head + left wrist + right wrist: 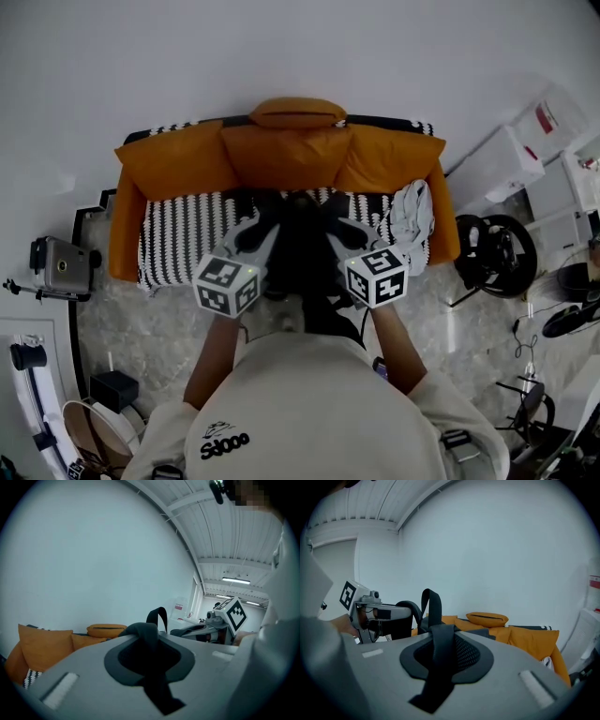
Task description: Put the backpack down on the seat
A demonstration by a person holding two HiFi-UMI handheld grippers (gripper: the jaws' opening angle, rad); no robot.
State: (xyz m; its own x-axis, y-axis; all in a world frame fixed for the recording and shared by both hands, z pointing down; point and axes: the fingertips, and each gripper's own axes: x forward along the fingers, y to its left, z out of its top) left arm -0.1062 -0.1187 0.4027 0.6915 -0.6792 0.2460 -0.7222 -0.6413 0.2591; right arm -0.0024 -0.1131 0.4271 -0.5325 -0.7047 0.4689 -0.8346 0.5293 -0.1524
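A black backpack (302, 251) hangs between my two grippers, over the front edge of the sofa's striped seat (178, 230). My left gripper (261, 232) holds it from the left, shut on a black shoulder strap (146, 637) that runs between its jaws. On the other side my right gripper (339, 232) is shut on the second strap (440, 644), which has mesh padding. The backpack's top handle loop (431, 603) stands up beyond the jaws. The backpack's lower part is hidden by my body in the head view.
The sofa has orange back cushions (291, 155) and arms. A white cloth (412, 216) lies at the seat's right end. A camera on a stand (61, 267) is at the left. Black wheels (497, 248), white boxes (511, 159) and cables crowd the right.
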